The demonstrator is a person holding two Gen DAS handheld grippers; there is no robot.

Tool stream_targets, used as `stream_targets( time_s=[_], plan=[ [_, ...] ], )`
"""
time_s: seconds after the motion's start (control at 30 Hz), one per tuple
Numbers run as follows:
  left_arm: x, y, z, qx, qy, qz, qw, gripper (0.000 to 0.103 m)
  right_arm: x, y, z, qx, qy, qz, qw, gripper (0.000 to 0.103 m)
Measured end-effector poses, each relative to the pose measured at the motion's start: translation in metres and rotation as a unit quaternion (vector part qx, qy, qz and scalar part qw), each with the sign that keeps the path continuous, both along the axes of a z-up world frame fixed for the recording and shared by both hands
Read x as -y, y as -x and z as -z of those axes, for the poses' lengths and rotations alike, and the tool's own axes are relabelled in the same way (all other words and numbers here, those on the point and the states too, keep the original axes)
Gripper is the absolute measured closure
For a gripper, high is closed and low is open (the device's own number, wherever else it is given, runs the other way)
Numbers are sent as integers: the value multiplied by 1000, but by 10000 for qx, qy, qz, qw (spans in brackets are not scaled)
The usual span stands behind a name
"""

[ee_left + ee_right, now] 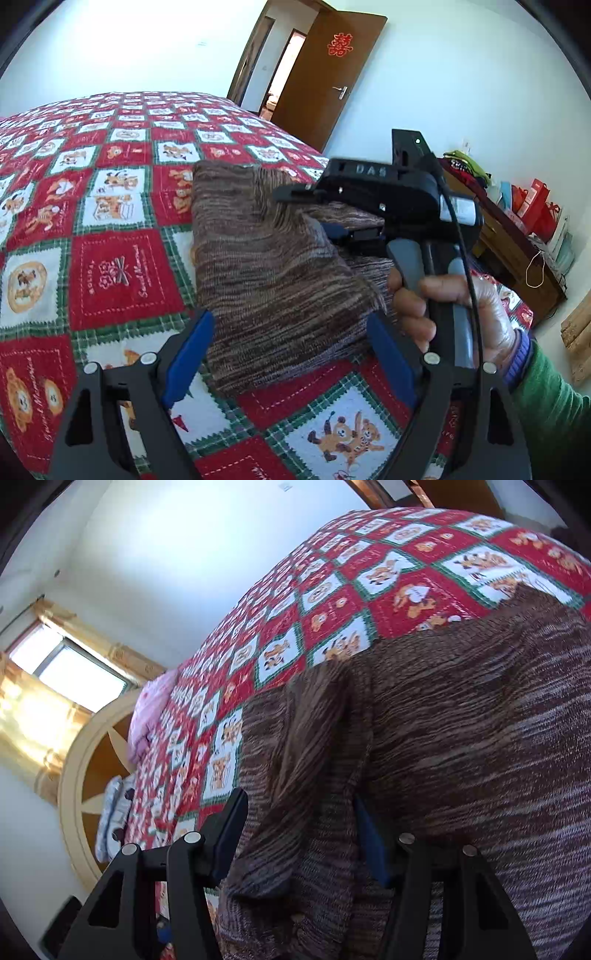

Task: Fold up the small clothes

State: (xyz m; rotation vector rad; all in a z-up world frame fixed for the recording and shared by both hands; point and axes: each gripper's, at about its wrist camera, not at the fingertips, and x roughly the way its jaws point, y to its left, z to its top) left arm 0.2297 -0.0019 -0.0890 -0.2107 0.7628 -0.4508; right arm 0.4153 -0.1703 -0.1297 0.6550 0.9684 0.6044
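A brown striped knit garment (pixel 273 266) lies folded on the red, green and white patchwork bedspread (pixel 122 280). My left gripper (pixel 291 354) is open, its blue pads either side of the garment's near edge, holding nothing. My right gripper (pixel 332 230) reaches in from the right, held in a hand, with its fingers low at the garment's fold. In the right wrist view the right gripper (pixel 299 834) has a raised fold of the knit garment (pixel 443 738) between its fingers; the jaws stand apart and the cloth hides the right pad.
A brown door (pixel 325 81) stands open behind the bed. A wooden cabinet (pixel 517 254) with red bags stands at the right wall. In the right wrist view a pink pillow (pixel 151 716), a round headboard (pixel 85 768) and a window (pixel 74 668) lie at the bed's far end.
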Motion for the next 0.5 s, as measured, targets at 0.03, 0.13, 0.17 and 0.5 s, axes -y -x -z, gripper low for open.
stream_targets(
  time_s=[0.03, 0.13, 0.17, 0.5],
  plan=[
    [2, 1, 0, 25, -63, 22, 10000, 16, 3, -2, 1, -25, -72, 109, 9999, 44],
    [3, 8, -5, 166, -77, 173, 9997, 16, 3, -7, 0, 42, -75, 215, 9997, 44],
    [3, 9, -5, 186, -46, 192, 9996, 16, -1, -9, -1, 106, 4, 133, 9999, 44],
    [30, 1, -3, 480, -455, 441, 9968, 17, -28, -3, -8, 607, 662, -383, 9952, 90]
  ],
)
